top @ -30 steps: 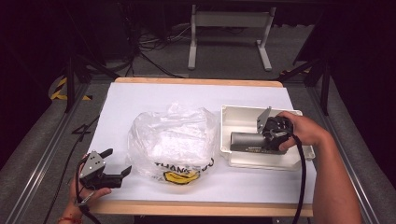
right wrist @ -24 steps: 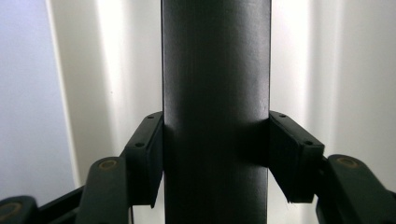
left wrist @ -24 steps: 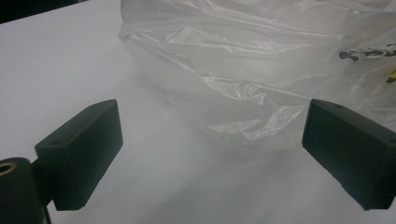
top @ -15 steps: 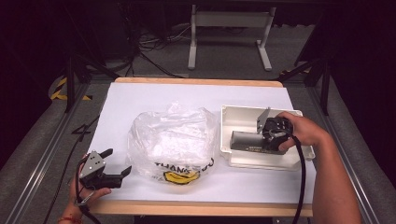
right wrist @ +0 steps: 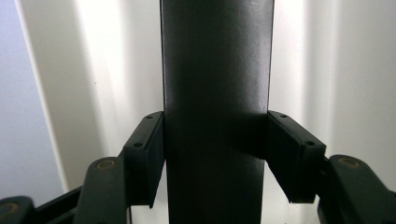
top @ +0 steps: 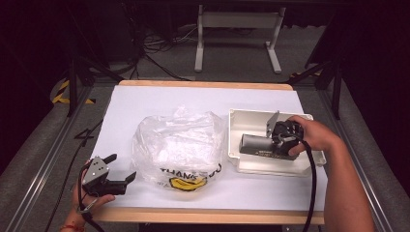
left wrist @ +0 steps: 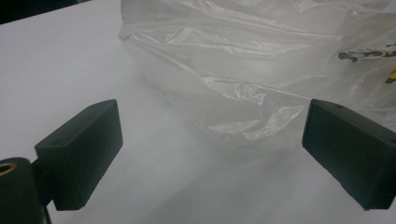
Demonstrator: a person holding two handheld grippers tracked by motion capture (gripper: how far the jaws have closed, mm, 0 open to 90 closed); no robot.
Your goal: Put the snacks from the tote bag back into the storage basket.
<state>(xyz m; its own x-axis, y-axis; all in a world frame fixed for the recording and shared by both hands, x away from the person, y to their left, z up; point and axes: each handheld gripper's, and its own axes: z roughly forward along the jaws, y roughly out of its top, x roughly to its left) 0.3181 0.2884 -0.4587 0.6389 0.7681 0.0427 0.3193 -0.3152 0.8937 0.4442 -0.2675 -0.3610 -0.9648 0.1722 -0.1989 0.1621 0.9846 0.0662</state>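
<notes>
A bench [top: 145,104] covered in smooth white sheeting, edged with pale wood, is seen from above. At its middle lies a crumpled, translucent plastic bag [top: 176,145], glossy and creased, printed in black letters that read "THANK", with the rest folded under, above a yellow mark, perhaps a smiley face. To its right sits a shallow rectangular white tray [top: 241,166] with rounded corners and raised walls. Inside it lies a dark, matt, straight-sided bar [top: 256,144], flat-faced in the right gripper view [right wrist: 217,93]. The right gripper [right wrist: 215,154] is clamped on this bar, a black pad [right wrist: 147,154] pressing each side. The left gripper [top: 121,170] rests near the bench's front left corner, its blocky black jaws spread wide apart, just beside the bag [left wrist: 261,70] and not touching it.
</notes>
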